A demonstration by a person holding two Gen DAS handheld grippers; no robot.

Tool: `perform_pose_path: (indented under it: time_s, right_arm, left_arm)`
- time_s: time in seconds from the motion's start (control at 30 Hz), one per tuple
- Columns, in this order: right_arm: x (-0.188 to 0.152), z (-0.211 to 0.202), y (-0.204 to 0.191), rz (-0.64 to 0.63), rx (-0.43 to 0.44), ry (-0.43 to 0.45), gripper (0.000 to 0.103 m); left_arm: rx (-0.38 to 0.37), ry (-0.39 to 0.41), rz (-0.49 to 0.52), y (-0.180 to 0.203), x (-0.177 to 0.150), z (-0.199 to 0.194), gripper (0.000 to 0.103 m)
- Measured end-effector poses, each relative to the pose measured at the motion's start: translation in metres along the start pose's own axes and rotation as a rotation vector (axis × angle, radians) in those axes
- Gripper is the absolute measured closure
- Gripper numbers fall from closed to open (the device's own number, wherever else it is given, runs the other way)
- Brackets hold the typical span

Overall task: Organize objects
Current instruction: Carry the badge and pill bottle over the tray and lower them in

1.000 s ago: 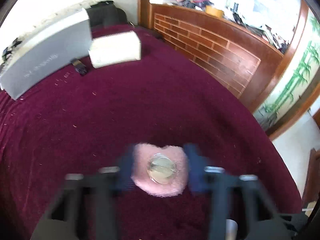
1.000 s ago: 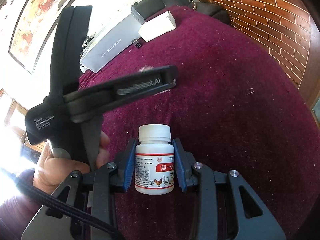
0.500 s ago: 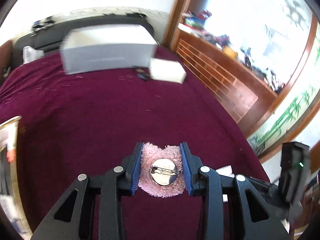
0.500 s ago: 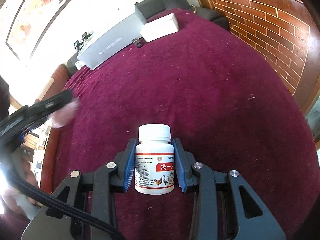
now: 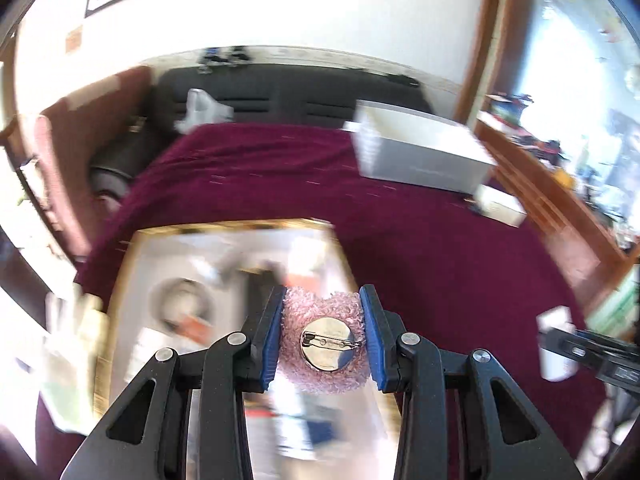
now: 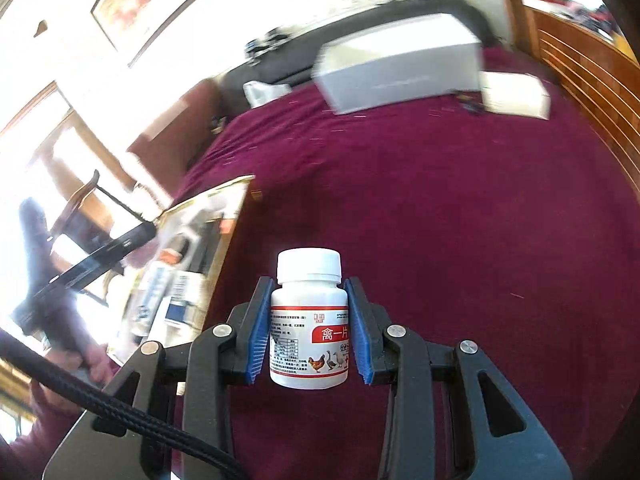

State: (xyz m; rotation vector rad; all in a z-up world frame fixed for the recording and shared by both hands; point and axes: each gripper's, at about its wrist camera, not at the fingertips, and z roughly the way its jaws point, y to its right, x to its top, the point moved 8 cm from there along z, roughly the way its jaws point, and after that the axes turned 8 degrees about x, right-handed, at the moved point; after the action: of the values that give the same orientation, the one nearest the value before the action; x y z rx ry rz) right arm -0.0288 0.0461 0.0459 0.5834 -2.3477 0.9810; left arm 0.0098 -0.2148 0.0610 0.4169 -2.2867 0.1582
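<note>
My left gripper [image 5: 323, 336] is shut on a pink fuzzy brooch [image 5: 324, 342] with a round metal pin back facing me. It hangs over a gold-rimmed box [image 5: 120, 280] full of blurred small items. My right gripper [image 6: 309, 320] is shut on a white pill bottle [image 6: 309, 320] with a red label, held upright above the maroon cloth [image 6: 440, 220]. The same box [image 6: 224, 240] lies to its left, and the left gripper's black body [image 6: 88, 264] reaches over it.
A large grey carton [image 5: 420, 152] and a small white box [image 5: 500, 208] sit at the far edge of the cloth [image 5: 420, 248]. A black sofa [image 5: 280, 92] lies behind. A wooden slatted panel [image 6: 580, 72] stands on the right. The right gripper shows at the right edge [image 5: 592, 352].
Both grippers have swung left. The left gripper has carried the brooch from over bare cloth to over the gold-rimmed box. The right still holds the bottle, and the box has come into its view.
</note>
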Motion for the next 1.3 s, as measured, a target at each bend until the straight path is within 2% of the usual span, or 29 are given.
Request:
perform_pose_path:
  time_s: [0.13, 0.23, 0.37, 0.47, 0.6, 0.93, 1.0, 1.1, 1.17, 1.23, 1.3]
  right_arm:
    - [0.005, 0.039, -0.048, -0.061, 0.038, -0.052, 0.069]
    - [0.010, 0.077, -0.077, -0.082, 0.067, -0.104, 0.069]
    - [0.013, 0.126, -0.097, -0.121, 0.039, -0.167, 0.069]
    - [0.013, 0.158, -0.106, -0.157, -0.024, -0.200, 0.069]
    - [0.010, 0.191, -0.101, -0.155, -0.075, -0.242, 0.069]
    - [0.013, 0.215, -0.097, -0.219, -0.171, -0.245, 0.069]
    - [0.013, 0.217, -0.097, -0.222, -0.184, -0.247, 0.069]
    - [0.015, 0.216, -0.097, -0.223, -0.184, -0.241, 0.068]
    - [0.017, 0.213, -0.099, -0.224, -0.181, -0.220, 0.063]
    - [0.021, 0.207, -0.103, -0.231, -0.177, -0.191, 0.051]
    - [0.025, 0.199, -0.107, -0.240, -0.167, -0.164, 0.051]
  left_arm:
    - [0.111, -0.003, -0.024, -0.056, 0.016, 0.028, 0.072]
    - [0.155, -0.032, -0.047, -0.084, 0.023, 0.057, 0.072]
    - [0.172, -0.090, -0.077, -0.106, 0.024, 0.094, 0.072]
    - [0.177, -0.121, -0.086, -0.113, 0.025, 0.118, 0.072]
    - [0.172, -0.156, -0.115, -0.123, 0.024, 0.139, 0.072]
    - [0.133, -0.199, -0.132, -0.132, 0.015, 0.158, 0.067]
    - [0.132, -0.192, -0.123, -0.129, 0.016, 0.156, 0.062]
    - [0.170, -0.159, -0.069, -0.123, 0.020, 0.151, 0.053]
    - [0.188, -0.141, -0.051, -0.120, 0.022, 0.145, 0.050]
    - [0.202, -0.120, -0.047, -0.119, 0.024, 0.137, 0.050]
    - [0.221, -0.084, -0.046, -0.119, 0.026, 0.123, 0.050]
